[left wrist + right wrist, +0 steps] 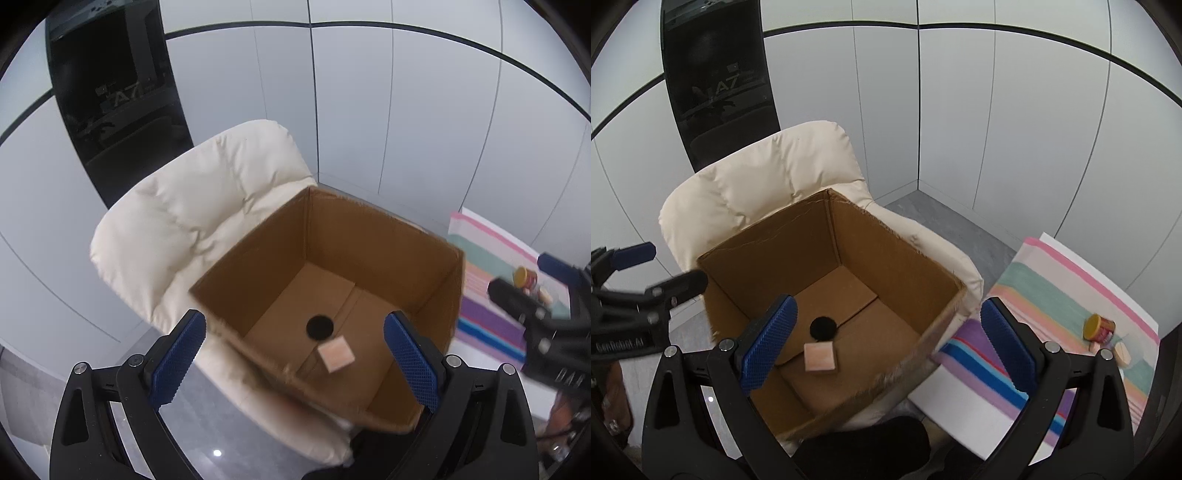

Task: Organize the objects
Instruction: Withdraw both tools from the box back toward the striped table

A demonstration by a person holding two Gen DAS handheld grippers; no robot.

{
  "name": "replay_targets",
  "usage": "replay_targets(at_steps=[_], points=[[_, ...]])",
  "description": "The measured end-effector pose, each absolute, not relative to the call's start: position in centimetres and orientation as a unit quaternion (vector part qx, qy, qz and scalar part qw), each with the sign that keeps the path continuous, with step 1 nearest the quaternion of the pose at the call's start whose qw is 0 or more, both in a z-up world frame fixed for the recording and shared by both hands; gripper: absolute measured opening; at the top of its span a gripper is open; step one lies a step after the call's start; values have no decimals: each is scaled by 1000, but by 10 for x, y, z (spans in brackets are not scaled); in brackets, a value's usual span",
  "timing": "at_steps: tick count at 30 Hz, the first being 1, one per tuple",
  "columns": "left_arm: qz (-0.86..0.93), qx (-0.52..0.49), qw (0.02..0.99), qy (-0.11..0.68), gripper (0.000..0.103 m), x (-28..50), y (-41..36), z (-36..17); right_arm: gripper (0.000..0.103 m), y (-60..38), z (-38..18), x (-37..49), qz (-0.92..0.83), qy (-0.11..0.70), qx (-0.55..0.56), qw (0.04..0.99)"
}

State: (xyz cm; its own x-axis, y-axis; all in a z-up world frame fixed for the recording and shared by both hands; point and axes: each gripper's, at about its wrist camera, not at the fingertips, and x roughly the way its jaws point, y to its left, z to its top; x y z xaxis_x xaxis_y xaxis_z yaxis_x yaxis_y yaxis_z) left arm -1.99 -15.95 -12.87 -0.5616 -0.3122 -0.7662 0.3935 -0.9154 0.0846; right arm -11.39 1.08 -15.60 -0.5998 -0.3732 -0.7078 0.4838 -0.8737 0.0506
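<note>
An open cardboard box stands on a cream padded chair. On its floor are a pale pink wooden cube and a black round object. My left gripper hovers open over the box's near left rim, holding nothing. My right gripper is open above the box's right rim, also with nothing in it. A jar with a yellow lid lies on a striped cloth to the right, with pale blocks beside it.
The striped cloth covers a white table right of the chair. Grey wall panels and a dark glass panel stand behind. Grey floor shows between chair and wall. A hand holds the left gripper.
</note>
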Motion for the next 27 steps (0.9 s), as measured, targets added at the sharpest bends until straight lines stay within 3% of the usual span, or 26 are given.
replay_targets(at_steps=[8, 14, 27], points=[[-864, 464, 158, 117, 98, 42, -150, -142, 101, 33, -149, -41, -886, 60, 397, 231], [-880, 450, 129, 81, 98, 55, -116, -136, 101, 53, -153, 15, -881, 69, 411, 225], [-899, 424, 87, 66, 98, 46, -86, -127, 101, 74, -129, 30, -900, 57, 387, 191]])
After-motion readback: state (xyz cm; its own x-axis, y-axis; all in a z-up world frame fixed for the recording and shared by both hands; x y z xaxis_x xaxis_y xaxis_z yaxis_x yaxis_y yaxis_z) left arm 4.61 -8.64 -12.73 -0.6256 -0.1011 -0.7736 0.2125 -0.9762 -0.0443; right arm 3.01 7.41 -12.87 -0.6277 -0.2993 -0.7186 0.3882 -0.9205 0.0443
